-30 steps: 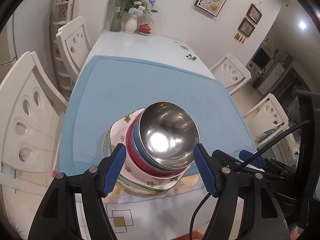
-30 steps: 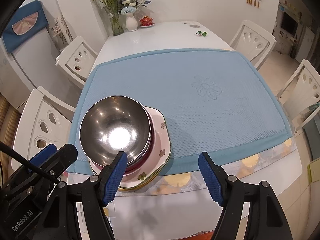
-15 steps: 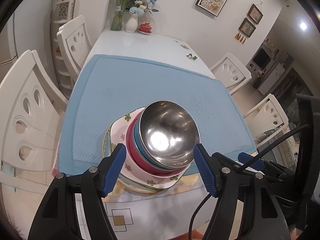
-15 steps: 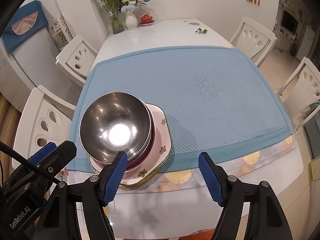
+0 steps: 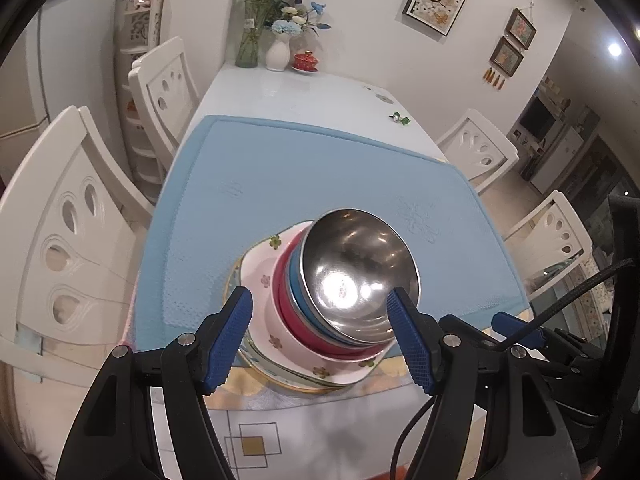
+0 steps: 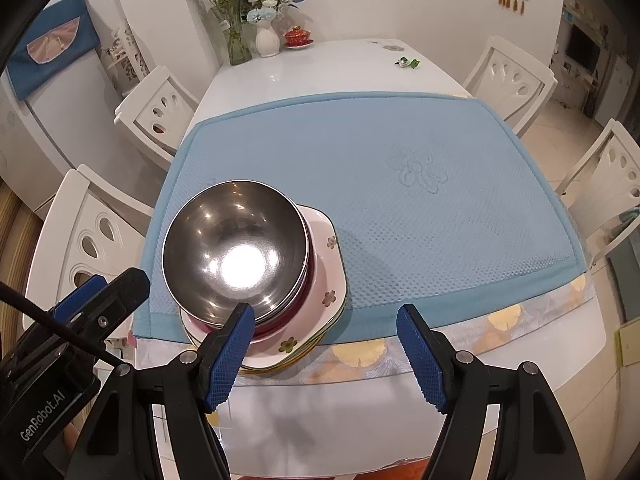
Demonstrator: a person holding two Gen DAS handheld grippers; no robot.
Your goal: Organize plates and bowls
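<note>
A steel bowl [image 5: 356, 272] [image 6: 236, 248] tops a stack: under it a blue bowl [image 5: 298, 280], a red bowl [image 5: 288, 304], then a white flowered plate [image 5: 260, 276] [image 6: 324, 264] on more plates. The stack stands at the near left edge of the blue mat [image 5: 320, 176] [image 6: 400, 184]. My left gripper [image 5: 320, 316] is open and empty, its fingers either side of the stack, above and short of it. My right gripper [image 6: 326, 332] is open and empty, to the right of the stack.
The white table [image 6: 320, 68] carries flower vases [image 6: 267, 42], a red lidded cup [image 6: 298, 36] and a small green object [image 6: 408, 63] at the far end. White chairs [image 5: 68, 240] [image 6: 512, 76] stand along both sides. The left gripper's body [image 6: 60, 340] shows at lower left.
Both grippers have drawn back and up a little from the stack. The stack has not moved. Both stay open.
</note>
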